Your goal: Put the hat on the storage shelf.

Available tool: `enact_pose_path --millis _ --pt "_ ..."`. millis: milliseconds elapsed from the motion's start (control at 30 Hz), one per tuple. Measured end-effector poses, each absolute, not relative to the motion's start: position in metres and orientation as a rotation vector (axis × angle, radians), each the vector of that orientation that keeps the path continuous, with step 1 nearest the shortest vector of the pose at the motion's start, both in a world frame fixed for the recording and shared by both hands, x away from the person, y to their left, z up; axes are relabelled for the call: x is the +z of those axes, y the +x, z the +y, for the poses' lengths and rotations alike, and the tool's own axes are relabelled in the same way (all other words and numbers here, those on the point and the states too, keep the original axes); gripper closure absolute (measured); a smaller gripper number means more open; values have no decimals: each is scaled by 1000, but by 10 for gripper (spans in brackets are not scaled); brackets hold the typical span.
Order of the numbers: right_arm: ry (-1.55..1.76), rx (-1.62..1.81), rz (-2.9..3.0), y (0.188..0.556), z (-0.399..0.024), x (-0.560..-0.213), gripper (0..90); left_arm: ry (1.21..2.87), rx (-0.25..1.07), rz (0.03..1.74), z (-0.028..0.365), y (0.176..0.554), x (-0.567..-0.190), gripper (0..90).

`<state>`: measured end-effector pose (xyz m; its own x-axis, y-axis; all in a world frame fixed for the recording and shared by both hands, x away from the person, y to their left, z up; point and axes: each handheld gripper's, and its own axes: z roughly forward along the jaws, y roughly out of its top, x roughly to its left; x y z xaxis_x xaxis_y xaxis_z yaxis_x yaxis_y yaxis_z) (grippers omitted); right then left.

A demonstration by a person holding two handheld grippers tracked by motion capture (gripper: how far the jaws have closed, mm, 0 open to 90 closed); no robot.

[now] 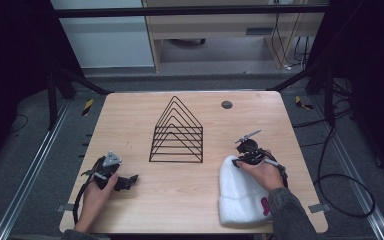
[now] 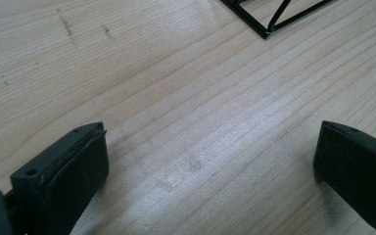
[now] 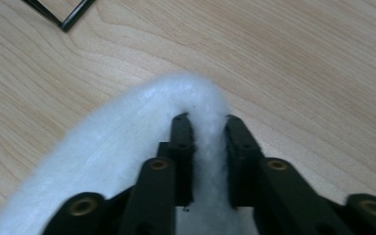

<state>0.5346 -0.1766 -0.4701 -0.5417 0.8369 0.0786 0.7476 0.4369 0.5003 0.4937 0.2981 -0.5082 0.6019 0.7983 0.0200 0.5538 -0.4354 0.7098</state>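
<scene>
Pinched together on a fold of fluffy white knit beanie (image 3: pixel 127 147), the two black fingers (image 3: pixel 182 147) of the right gripper (image 3: pixel 205 122) hold a thin ridge of fabric at the hat's rounded crown. Over on the other side, the left gripper (image 2: pixel 210 147) hangs with its jaws spread wide above bare wood, holding nothing.

In the high view the beanie (image 1: pixel 242 192) lies flat on the pale wooden table (image 1: pixel 180 200), near the front right corner, well apart from the black wire triangular rack (image 1: pixel 176 132) standing at the middle. Its long axis runs roughly front to back: the folded cuff, with a small red mark near one side, points toward the person, and the domed crown points away, toward the far edge and slightly toward the rack. The right gripper (image 1: pixel 240 161) sits on that far end.

My judgement is that the grip is the weak point. Only a slim pleat of soft, fuzzy knit sits between the pads, so a quick lift could let the fabric slide out and the hat drop back. Held by the crown alone, the rest will likely hang limp and swing, and the cuff could drag on the table or snag on the rack's wires if carried that way. The idle left gripper (image 1: pixel 125 181) offers no support yet.
</scene>
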Motion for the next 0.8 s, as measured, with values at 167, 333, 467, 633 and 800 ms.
enact_pose_path --millis 167,333,467,633,800 --pt "1358 795 2477 527 -181 -463 827 2154 468 1063 298 494 -508 0" --pt "1318 887 2408 515 -189 -443 832 2155 468 1063 298 494 -508 0" --pt "1287 949 2339 504 -196 -425 833 2155 469 1062 298 494 -508 0" --pt "1256 1012 2274 491 -198 -410 834 2151 472 1070 298 493 -508 0" --pt "1211 1069 2228 478 -201 -396 835 2149 474 1077 297 493 -508 0"
